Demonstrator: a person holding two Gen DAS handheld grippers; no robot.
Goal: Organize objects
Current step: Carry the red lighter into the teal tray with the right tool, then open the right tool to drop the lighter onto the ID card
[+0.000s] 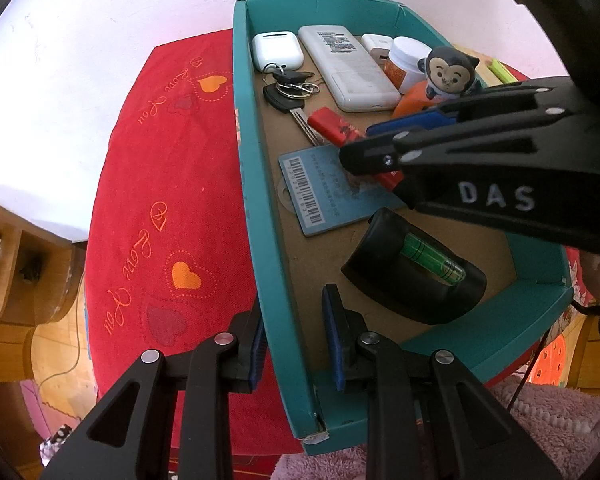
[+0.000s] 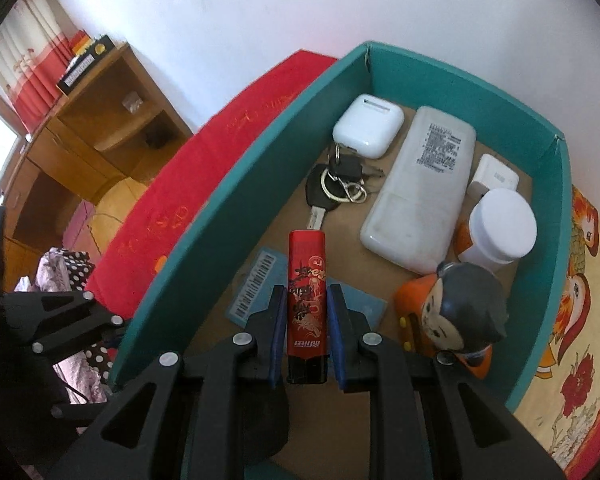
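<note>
Left wrist: left gripper (image 1: 294,336) clamped on teal box (image 1: 248,184) near wall, steadying. Right wrist: right gripper (image 2: 307,332) clamped on red lighter (image 2: 306,300), hovering inside box, above blue card (image 2: 256,284). Placing step; next likely lower beside keys (image 2: 336,184), then release.

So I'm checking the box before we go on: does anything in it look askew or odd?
Mostly tidy. The red lighter is clamped in the right gripper above the blue card, not yet set down. The left gripper straddles the teal box wall.
</note>
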